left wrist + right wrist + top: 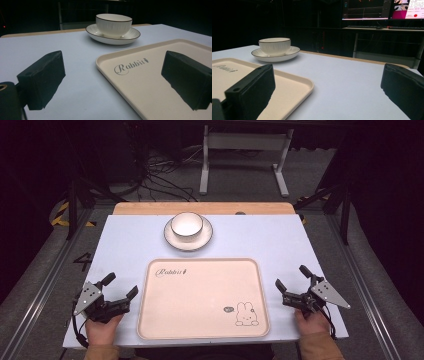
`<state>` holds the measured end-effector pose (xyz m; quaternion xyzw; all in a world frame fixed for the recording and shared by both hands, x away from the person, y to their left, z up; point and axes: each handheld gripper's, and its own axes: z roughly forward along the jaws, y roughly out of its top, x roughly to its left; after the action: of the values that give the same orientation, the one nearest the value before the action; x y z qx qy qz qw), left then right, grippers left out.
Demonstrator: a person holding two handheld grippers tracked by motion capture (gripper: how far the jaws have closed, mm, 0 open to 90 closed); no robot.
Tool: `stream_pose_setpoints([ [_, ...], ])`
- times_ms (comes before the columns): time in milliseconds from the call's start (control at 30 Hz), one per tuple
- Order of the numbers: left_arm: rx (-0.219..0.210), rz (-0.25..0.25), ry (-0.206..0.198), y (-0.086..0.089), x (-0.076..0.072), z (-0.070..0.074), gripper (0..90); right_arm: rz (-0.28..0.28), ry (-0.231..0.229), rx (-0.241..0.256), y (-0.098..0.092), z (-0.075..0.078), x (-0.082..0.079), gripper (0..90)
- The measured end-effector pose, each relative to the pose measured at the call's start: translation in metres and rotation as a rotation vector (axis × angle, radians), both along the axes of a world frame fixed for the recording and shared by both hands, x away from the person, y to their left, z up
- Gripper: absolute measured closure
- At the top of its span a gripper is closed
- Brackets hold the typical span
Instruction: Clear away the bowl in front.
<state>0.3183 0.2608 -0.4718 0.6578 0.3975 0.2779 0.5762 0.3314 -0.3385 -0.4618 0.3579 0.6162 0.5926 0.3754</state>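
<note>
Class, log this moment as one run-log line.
left gripper: open, empty | right gripper: open, empty | bowl: on saucer | tray: bare, between grippers

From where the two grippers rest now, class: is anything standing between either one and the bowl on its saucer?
Nothing visible blocks either path. The left gripper and right gripper flank the tray; the bowl on its saucer stands beyond the tray's far edge, with bare table between.

The person's left hand [102,329] held the black two-jaw left gripper [120,286] low, jaws spread wide and angled forward to the right. The right hand [310,321] held the matching black right gripper [292,277], jaws likewise wide apart, angled forward-left.
</note>
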Motion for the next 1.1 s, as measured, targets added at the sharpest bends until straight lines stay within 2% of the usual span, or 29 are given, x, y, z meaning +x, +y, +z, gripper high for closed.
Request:
stream_pose_setpoints([
  [100,-0.031,-0.011,0.008,0.001,0.000,0.002,7.1,0.002,0.000,0.001,0.000,0.000,0.000,0.1],
  [233,-0.043,-0.011,0.011,0.001,0.001,0.008,7.9,0.006,0.004,0.000,0.000,0.000,0.001,0.1],
  [467,-0.003,-0.059,0.006,-0.008,0.004,0.033,8.9,0.006,0.008,-0.001,0.000,0.000,0.001,0.1],
  [733,-0.001,-0.081,0.001,-0.011,0.007,0.054,9.2,0.007,0.010,-0.004,0.001,0.000,0.001,0.1],
  [867,0.003,-0.098,-0.016,-0.014,0.012,0.066,9.2,0.007,0.012,-0.009,0.001,0.001,0.001,0.1],
  [1000,-0.020,-0.105,-0.026,-0.018,0.016,0.069,9.2,0.008,0.016,-0.009,0.001,0.001,0.002,0.1],
  [1100,-0.015,-0.108,-0.030,-0.021,0.018,0.068,9.3,0.009,0.016,-0.009,0.001,0.001,0.002,0.1],
])
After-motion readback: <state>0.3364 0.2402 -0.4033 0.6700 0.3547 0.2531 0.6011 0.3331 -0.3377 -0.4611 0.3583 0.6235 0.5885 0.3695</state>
